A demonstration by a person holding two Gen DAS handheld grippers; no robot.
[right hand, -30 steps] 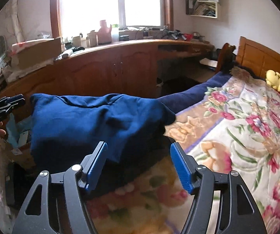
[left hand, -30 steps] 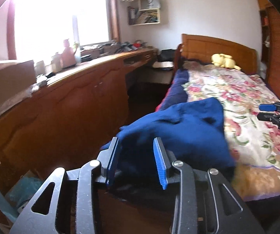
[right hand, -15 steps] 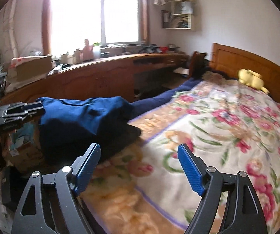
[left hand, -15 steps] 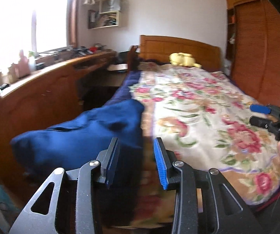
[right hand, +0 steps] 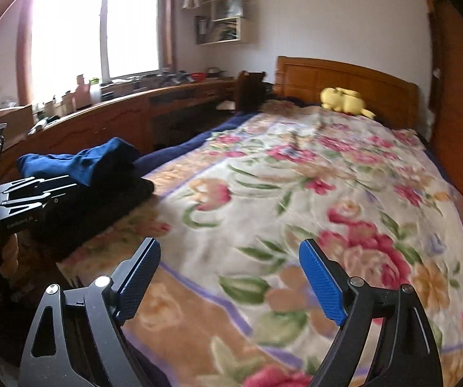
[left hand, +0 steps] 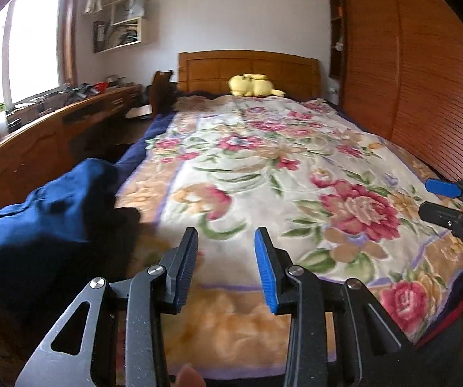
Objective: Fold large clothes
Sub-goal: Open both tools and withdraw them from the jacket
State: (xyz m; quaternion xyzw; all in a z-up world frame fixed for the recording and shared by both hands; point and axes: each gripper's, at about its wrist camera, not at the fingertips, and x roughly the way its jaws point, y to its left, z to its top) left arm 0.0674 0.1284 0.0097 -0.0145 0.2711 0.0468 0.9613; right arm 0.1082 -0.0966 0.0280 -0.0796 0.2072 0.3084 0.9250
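A dark blue garment [left hand: 47,206] lies bunched at the near left corner of the bed, on top of a darker cloth; it also shows in the right wrist view [right hand: 79,161]. My left gripper [left hand: 226,267] is open and empty, held above the foot of the bed to the right of the garment. My right gripper [right hand: 229,282] is open wide and empty over the flowered blanket [right hand: 312,193]. Each gripper shows in the other's view: the right one at the right edge [left hand: 450,200], the left one at the left edge [right hand: 28,196] beside the garment.
The bed has a wooden headboard [left hand: 247,67] with a yellow plush toy [left hand: 254,85] in front of it. A long wooden desk [left hand: 37,142] with clutter runs under the window on the left. A slatted wardrobe [left hand: 425,80] stands on the right.
Both grippers have swung right, away from the blue garment, which now sits at the left of each view. The right gripper's jaws have opened wider. The garment lies where it was.
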